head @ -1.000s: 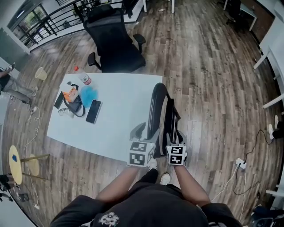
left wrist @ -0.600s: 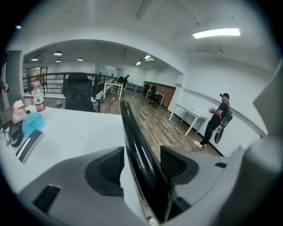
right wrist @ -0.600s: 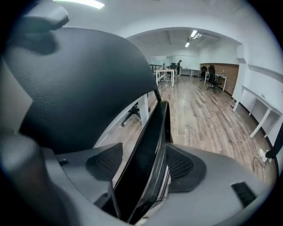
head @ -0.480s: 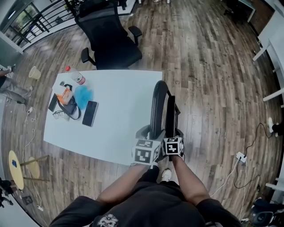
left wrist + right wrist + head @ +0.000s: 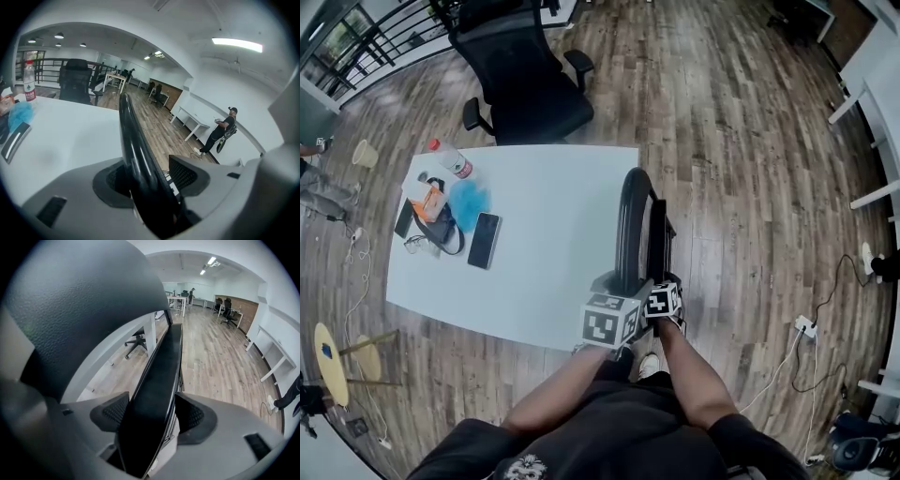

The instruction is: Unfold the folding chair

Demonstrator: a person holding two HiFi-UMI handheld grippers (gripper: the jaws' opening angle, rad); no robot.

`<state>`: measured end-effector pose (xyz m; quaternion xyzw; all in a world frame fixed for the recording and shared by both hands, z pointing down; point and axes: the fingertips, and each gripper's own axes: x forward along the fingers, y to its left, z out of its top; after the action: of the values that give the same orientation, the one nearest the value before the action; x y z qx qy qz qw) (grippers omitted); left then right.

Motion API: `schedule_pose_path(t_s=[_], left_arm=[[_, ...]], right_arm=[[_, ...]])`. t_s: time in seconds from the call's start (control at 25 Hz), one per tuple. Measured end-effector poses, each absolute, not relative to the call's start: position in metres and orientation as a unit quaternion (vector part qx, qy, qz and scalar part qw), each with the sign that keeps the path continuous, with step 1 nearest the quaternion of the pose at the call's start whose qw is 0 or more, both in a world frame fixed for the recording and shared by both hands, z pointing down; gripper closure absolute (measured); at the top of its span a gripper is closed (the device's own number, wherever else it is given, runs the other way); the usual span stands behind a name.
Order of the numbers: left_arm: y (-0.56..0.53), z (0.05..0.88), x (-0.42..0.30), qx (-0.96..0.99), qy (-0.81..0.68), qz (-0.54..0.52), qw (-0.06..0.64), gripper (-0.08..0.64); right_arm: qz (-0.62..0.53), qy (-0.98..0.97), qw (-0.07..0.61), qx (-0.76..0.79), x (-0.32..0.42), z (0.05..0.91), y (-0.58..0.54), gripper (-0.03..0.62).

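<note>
The folded black chair stands upright against the white table's (image 5: pixel 544 244) right edge. Its curved backrest (image 5: pixel 628 211) is on the left and its flat seat panel (image 5: pixel 660 239) on the right. My left gripper (image 5: pixel 615 284) is clamped on the backrest's near end. In the left gripper view the glossy rim (image 5: pixel 132 140) runs out between the jaws of that gripper (image 5: pixel 150 177). My right gripper (image 5: pixel 662 278) straddles the seat panel's near edge. In the right gripper view the panel (image 5: pixel 158 376) fills the gap of this gripper (image 5: pixel 151 414); the jaws stand wide and I see no squeeze.
A phone (image 5: pixel 482 240), a bottle (image 5: pixel 450 160), a blue cloth and small items lie on the table's left part. A black office chair (image 5: pixel 520 89) stands behind the table. Wooden floor lies to the right, with a power strip (image 5: pixel 806 326) and cable. A small stool (image 5: pixel 337 352) is at the left.
Both grippers have sunk lower on the chair's near end. The right one has drawn in beside the left and come down over the seat panel. The left stays on the backrest.
</note>
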<state>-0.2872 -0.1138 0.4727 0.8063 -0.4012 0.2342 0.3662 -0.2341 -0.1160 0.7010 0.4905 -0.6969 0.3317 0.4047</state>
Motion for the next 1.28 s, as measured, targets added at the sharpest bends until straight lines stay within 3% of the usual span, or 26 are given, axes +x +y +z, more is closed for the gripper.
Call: schedule_pose_path(t_s=[0.64,1.08,1.28], left_arm=[[-0.110,0.483,-0.281,0.811,-0.389,0.290,0.326,0.343],[-0.103,0.510,-0.250,0.780,-0.396,0.358,0.325,0.342],[-0.103,0.528,-0.224,0.756,-0.414,0.378,0.339,0.345]], right_arm=[[0.355,-0.707,0.336,0.512,-0.166,0.687,-0.114,0.293],[0.397,-0.757,0.277,0.439,-0.050,0.689,-0.102,0.313],[0.422,-0.779,0.249,0.391,0.002,0.706,-0.099,0.244]])
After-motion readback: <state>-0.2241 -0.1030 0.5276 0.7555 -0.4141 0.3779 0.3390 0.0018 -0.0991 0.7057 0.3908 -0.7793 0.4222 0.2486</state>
